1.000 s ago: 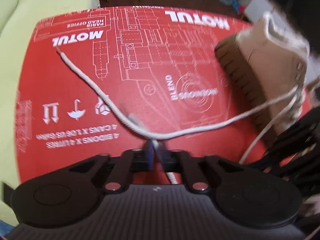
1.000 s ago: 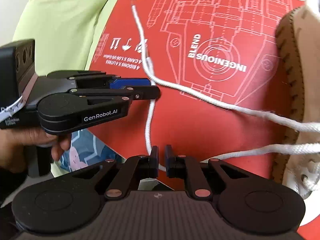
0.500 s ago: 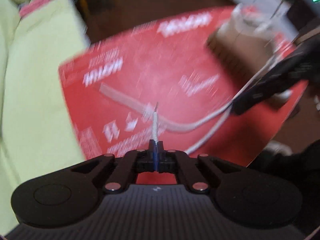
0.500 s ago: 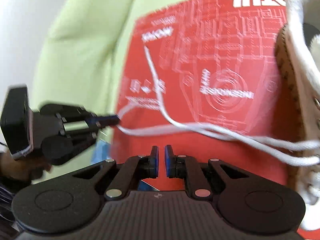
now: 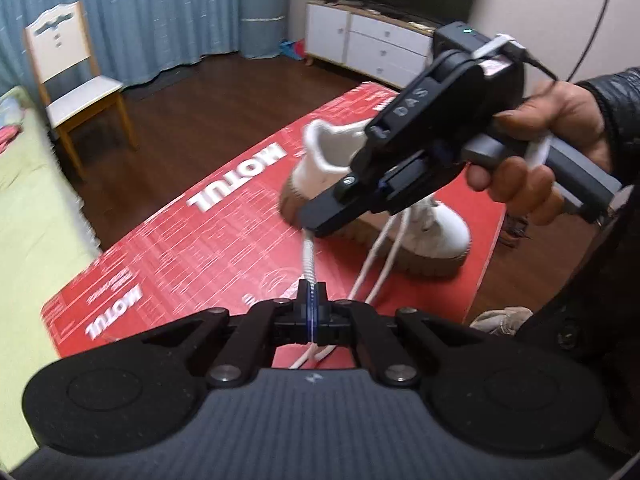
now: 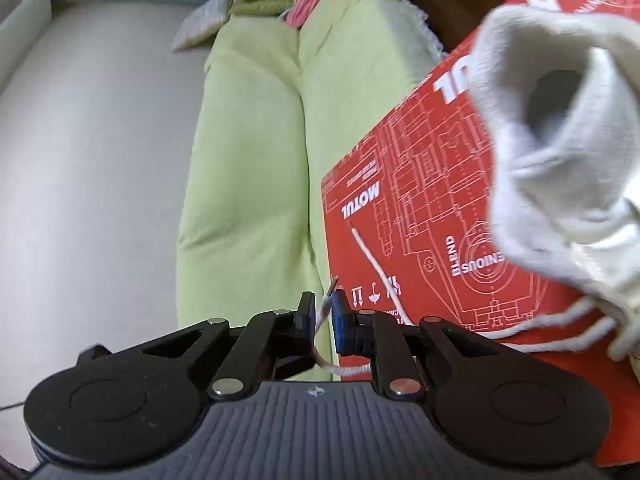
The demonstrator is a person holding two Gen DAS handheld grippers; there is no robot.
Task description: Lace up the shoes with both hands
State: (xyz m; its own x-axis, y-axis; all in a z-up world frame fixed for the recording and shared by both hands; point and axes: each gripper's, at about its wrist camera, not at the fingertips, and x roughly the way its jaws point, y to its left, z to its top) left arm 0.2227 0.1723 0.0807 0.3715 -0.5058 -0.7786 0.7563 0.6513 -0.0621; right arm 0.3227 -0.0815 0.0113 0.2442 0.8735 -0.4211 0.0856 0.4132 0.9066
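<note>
The left tool (image 5: 310,293) stayed pressed together, pinching one lace end (image 5: 308,254), and had lifted it clear of the red board (image 5: 208,248) since a second before. The right tool (image 6: 322,312) was opening around that end's tip (image 6: 325,308), pads apparently off it: likely a handover for threading. Beyond, the shoe (image 5: 424,236) sat on the board, the other lace end (image 6: 370,258) lying slack. Eyelets were blurred, partly hidden behind the right tool's body.
</note>
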